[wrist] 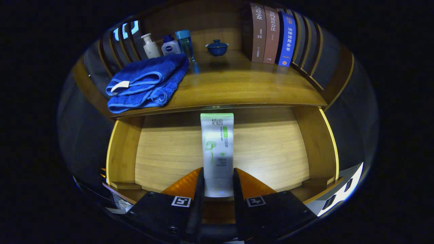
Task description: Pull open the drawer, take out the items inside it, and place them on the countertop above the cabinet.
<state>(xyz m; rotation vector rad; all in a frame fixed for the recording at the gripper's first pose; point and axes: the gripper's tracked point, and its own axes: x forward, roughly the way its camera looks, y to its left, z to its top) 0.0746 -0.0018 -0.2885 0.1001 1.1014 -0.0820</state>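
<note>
Gripper: clamped on tube's near end.
Tube: long axis ran toward drawer back edge, over drawer floor.

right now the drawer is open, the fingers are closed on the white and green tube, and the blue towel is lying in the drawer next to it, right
Not quite. The blue towel lies folded on the countertop above the cabinet, not in the drawer. The rest holds: in the gripper view the drawer is open and the gripper has both fingers pressed on the white and green tube.
</note>
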